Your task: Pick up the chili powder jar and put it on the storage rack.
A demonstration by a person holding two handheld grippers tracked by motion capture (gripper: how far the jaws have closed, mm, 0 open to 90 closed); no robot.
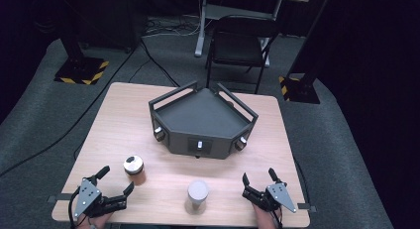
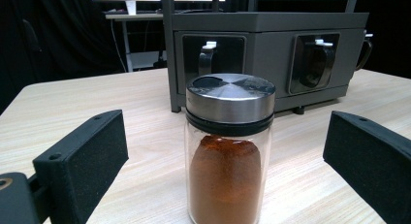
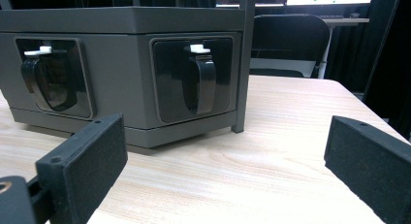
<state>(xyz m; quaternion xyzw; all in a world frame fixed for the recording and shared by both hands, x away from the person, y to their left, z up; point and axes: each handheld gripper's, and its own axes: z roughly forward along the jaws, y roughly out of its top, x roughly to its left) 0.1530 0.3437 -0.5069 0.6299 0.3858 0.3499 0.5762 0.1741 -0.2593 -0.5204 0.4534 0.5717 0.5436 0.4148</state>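
Fingers of the left gripper (image 1: 118,180) stand wide apart at the near left corner of the light wooden table (image 1: 119,120), holding nothing. Just beyond them stands a clear glass spice jar with a brushed-metal lid and rust-red powder inside (image 1: 134,170); in the left gripper view this jar (image 2: 229,149) sits upright between the two black padded fingers (image 2: 82,161), touching neither. Further right, near the front edge at the middle of the table, stands a second upright jar with a pale grey lid (image 1: 197,196). Behind both, at the table's centre, sits a dark grey angular tray-topped box with railings and recessed black handles on its faces (image 1: 202,121). At the near right corner the right gripper (image 1: 258,180) rests with its fingers likewise spread apart and empty; its own view looks across bare wood toward the box (image 3: 126,69), well apart from it.
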